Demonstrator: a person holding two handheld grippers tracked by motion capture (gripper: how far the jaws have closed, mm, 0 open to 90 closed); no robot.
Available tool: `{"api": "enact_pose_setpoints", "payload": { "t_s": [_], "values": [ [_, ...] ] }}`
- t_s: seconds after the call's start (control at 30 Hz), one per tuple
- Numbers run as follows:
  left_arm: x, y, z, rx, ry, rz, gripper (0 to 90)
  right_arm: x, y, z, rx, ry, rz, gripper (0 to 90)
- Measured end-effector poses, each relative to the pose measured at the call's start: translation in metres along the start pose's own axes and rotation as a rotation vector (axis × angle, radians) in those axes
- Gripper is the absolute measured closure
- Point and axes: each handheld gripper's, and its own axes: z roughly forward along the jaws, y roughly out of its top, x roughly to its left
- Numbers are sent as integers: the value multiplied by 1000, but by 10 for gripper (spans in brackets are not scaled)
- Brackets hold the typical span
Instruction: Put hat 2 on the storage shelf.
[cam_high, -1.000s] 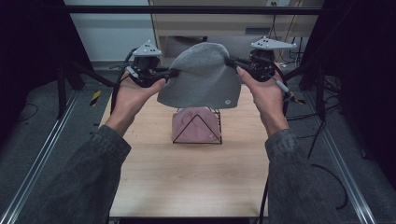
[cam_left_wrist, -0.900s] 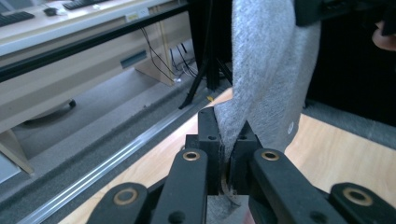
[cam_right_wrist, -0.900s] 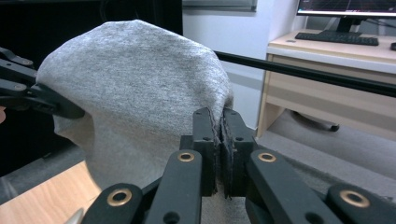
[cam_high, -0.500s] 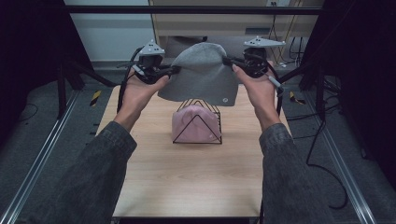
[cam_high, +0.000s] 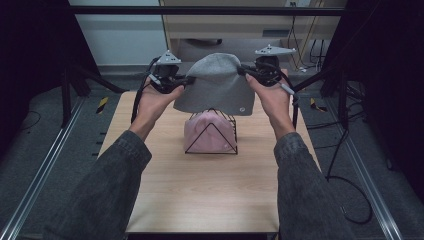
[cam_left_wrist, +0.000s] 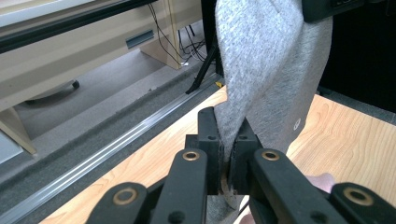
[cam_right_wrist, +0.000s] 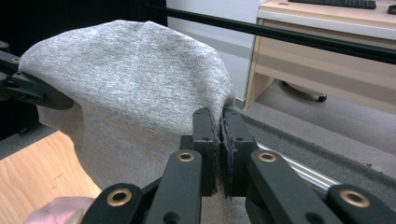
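Stretching forward from the bottom of the high view, two grey sleeves are seen over the bare near part of the wooden table (cam_high: 200, 195). Further in, at the middle of the table, a black wire stand (cam_high: 211, 132) is placed, and a pink cap (cam_high: 207, 134) is seen inside its frame. Above the stand, clear of the table, a grey beanie (cam_high: 217, 85) is held up by its two sides, with its lower edge hanging just over the top of the wire stand. The left gripper (cam_high: 189, 80) is clamped on the beanie's left side; in the left gripper view its black jaws are pressed together on a fold of the grey knit (cam_left_wrist: 261, 70). The right gripper (cam_high: 243, 71) is clamped on the opposite side, and in the right gripper view the fabric (cam_right_wrist: 135, 84) is seen pinched between its closed jaws, with the left gripper's tip (cam_right_wrist: 28, 88) gripping the far side. Beyond the table's far edge, grey carpet, loose cables and a light wooden desk (cam_high: 235, 25) are seen.
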Motion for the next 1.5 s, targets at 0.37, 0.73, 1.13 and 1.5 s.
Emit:
{"api": "enact_pose_setpoints", "payload": {
  "t_s": [0.37, 0.73, 1.13, 1.5],
  "values": [
    [1, -13, 6, 4, 2, -17, 861, 5, -11, 4, 25, -30, 5, 861],
    [1, -31, 14, 34, -11, -20, 862, 11, -33, 12, 39, -41, 17, 862],
    [0, -53, 20, 42, -13, -53, 864, 14, -57, 20, 92, -16, 10, 862],
    [-2, -73, 26, 47, -12, -64, 864, 15, -68, 26, 133, -10, 6, 862]
  ]
}}
